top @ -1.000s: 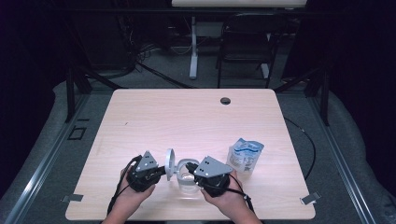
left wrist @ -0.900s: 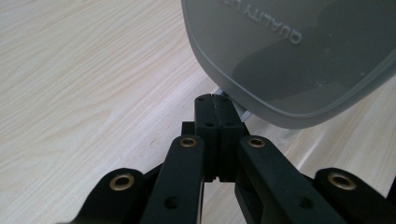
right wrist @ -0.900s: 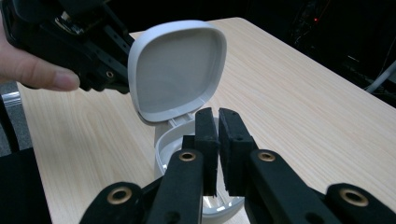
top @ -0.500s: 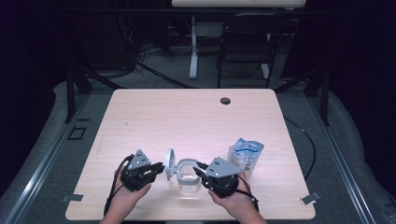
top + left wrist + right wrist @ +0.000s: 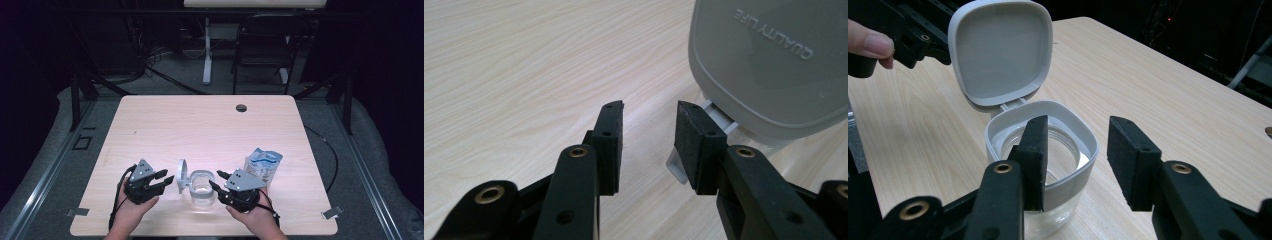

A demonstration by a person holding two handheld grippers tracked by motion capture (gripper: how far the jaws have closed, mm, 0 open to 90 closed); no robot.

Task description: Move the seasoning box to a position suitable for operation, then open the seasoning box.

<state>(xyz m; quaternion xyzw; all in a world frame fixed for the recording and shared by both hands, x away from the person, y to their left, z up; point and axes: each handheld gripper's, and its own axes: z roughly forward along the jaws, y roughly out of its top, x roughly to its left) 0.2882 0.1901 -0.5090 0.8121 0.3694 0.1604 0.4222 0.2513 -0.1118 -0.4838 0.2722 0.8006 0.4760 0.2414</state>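
Standing near the table's [image 5: 150, 125] front edge, the empty jar [image 5: 202, 192] with its flipped-up lid [image 5: 181, 175] sits unheld between the parted, empty left gripper [image 5: 167, 181] and right gripper [image 5: 216, 181], so a careless nudge would likely tip it.

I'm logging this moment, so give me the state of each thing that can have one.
jar: upright, looks empty.
lid: flipped open, standing up on its hinge.
pouch: standing upright, right of the jar; whether sealed can't be told.
left gripper: open, holding nothing.
right gripper: open, straddling the jar's rim.
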